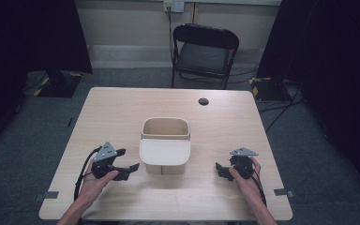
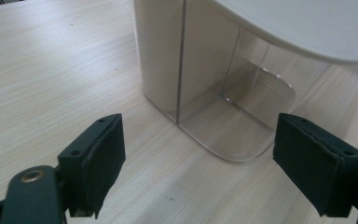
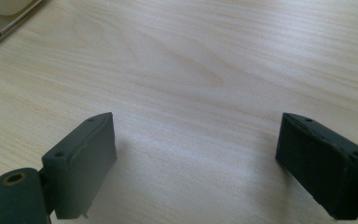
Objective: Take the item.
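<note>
A beige bin (image 1: 165,145) with a lid tilted over its front half stands in the middle of the wooden table (image 1: 122,108). My left gripper (image 1: 130,170) is held just left of the bin's front, jaws wide apart and empty. In the left gripper view the bin's clear lower wall (image 2: 228,107) is straight ahead between the open jaws of the left gripper (image 2: 198,163). My right gripper (image 1: 219,169) rests to the right of the bin, open, with bare tabletop between its jaws. The right gripper view has the right gripper (image 3: 198,163) over plain wood and the bin's corner (image 3: 0,18) at top left.
A black folding chair (image 1: 204,54) stands behind the table's far edge. A small dark round hole (image 1: 203,101) sits in the tabletop near the far side. Black curtains hang at both sides, and cables run over the grey floor.
</note>
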A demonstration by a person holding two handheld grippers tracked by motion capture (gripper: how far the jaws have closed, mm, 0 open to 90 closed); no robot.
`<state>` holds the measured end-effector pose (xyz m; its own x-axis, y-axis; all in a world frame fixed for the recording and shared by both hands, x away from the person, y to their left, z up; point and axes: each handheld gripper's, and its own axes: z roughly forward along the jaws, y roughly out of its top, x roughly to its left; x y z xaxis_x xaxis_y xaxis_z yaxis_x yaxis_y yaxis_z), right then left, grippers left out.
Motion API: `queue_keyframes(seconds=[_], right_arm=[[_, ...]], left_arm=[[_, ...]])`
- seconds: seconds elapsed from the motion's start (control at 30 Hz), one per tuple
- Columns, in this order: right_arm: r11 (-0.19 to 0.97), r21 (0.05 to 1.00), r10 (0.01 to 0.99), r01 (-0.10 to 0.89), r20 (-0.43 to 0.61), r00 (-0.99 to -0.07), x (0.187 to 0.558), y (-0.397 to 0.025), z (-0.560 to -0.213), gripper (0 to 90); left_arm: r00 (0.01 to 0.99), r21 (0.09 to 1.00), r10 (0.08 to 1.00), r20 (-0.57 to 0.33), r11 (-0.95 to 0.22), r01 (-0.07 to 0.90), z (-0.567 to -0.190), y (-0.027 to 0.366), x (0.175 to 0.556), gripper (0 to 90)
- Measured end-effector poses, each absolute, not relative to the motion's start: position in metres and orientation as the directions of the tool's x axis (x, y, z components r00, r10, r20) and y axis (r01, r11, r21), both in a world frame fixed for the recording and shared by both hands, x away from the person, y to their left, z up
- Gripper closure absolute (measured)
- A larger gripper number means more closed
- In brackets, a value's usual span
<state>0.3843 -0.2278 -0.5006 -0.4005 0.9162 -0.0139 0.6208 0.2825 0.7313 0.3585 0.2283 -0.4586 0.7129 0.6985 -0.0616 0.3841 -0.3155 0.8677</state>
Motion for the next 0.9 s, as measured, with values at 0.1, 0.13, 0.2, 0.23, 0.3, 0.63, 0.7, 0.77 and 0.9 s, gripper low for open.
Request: queue_keyframes(seconds=[0.1,0.13,0.2,0.23,0.3,0.63,0.7,0.77,0.9], right_arm=[[0.283,0.731,0.916,0.621,-0.014,-0.401,0.384,-0.228,-0.501,11.4],[0.282,0.731,0.917,0.621,-0.013,-0.400,0.384,-0.228,-0.501,11.3],[0.283,0.731,0.916,0.621,-0.014,-0.401,0.384,-0.228,-0.501,11.3],[0.283,0.731,0.916,0.621,-0.014,-0.401,0.384,-0.228,-0.501,11.4],[0.282,0.731,0.916,0.621,-0.014,-0.400,0.384,-0.228,-0.501,11.3],[0.283,0.731,0.916,0.621,-0.014,-0.401,0.384,-0.228,-0.501,11.3],[0.282,0.731,0.916,0.621,-0.014,-0.401,0.384,-0.228,-0.501,11.4],[0.283,0.731,0.916,0.621,-0.014,-0.401,0.384,-0.228,-0.501,11.4],[0.283,0.731,0.916,0.621,-0.014,-0.401,0.384,-0.228,-0.501,11.4]], left_arm=[[0.717,0.874,0.695,-0.057,-0.312,0.372,-0.456,0.225,0.359,16.4],[0.720,0.873,0.693,-0.047,-0.322,0.367,-0.455,0.224,0.359,16.4],[0.725,0.874,0.687,-0.041,-0.328,0.360,-0.455,0.221,0.358,16.5],[0.726,0.871,0.686,-0.042,-0.331,0.364,-0.454,0.220,0.358,16.5],[0.734,0.877,0.678,-0.045,-0.325,0.354,-0.454,0.218,0.358,16.6],[0.735,0.883,0.675,-0.067,-0.303,0.359,-0.453,0.216,0.358,16.7],[0.736,0.885,0.673,-0.071,-0.298,0.358,-0.452,0.215,0.357,16.7],[0.733,0.884,0.677,-0.063,-0.304,0.356,-0.451,0.215,0.357,16.7],[0.734,0.889,0.676,-0.064,-0.295,0.350,-0.450,0.214,0.357,17.0]])
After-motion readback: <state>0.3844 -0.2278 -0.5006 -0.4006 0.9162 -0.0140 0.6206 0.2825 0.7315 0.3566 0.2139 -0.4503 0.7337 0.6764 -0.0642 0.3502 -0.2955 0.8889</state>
